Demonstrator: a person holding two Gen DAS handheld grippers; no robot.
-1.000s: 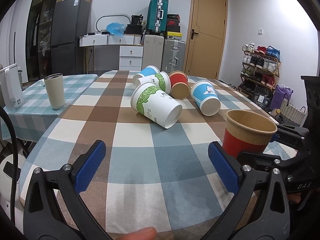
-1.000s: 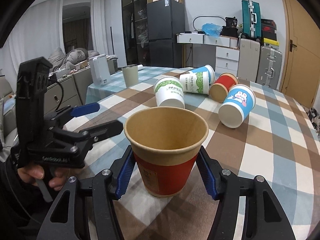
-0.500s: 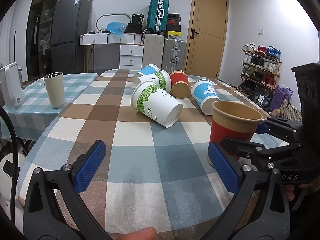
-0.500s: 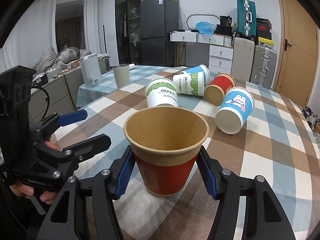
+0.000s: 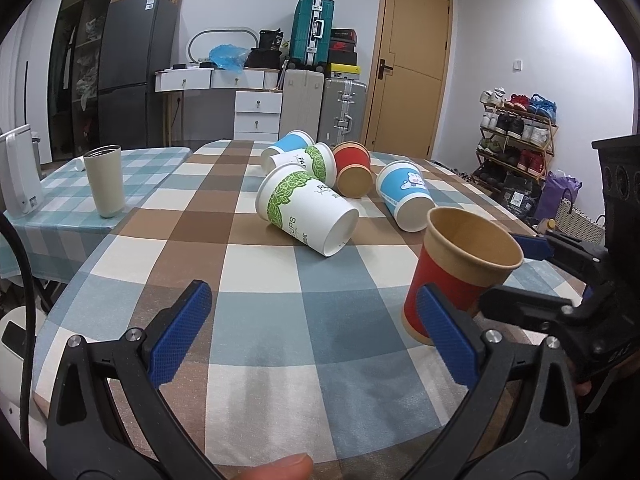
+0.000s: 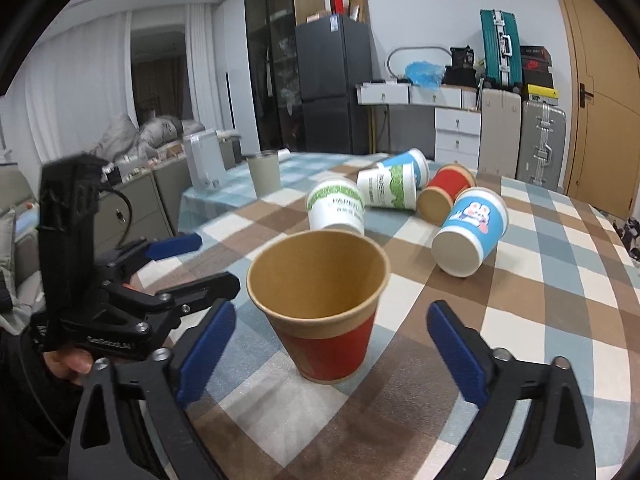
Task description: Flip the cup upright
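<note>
Red-and-kraft paper cup (image 5: 460,276) now stands upright on the checked tablecloth (image 5: 260,316) in the left wrist view, at the right, with the right gripper (image 5: 516,270) around it but spread; half a second ago those pads were clamped on its wall. Left gripper (image 5: 316,336) unchanged: jaws wide apart, nothing between them, hovering low over the cloth. Its right pad overlaps the cup's foot in this view. Behind, a cluster of tipped cups: green-leaf white cup (image 5: 308,212) nearest, base toward the camera; second green-print cup (image 5: 316,162) and a blue-banded cup (image 5: 290,144) behind it; red cup on its side (image 5: 352,168); blue-and-white cartoon cup (image 5: 404,194) just beyond the upright one. Beige tumbler (image 5: 105,180) stands upright well apart at left on a second table.

Right wrist view: the jaws have opened since the earlier frame; blue pads sit clear of the red cup (image 6: 320,304) on both sides, right gripper (image 6: 332,350) empty. Cup interior is bare kraft, nothing inside. Left gripper (image 6: 188,262) is at the left, open, near the cup but apart from it. Tipped cartoon cup (image 6: 472,236) and green-leaf cup (image 6: 336,210) lie beyond; contents of the tumbler (image 6: 264,172) cannot be seen.
</note>
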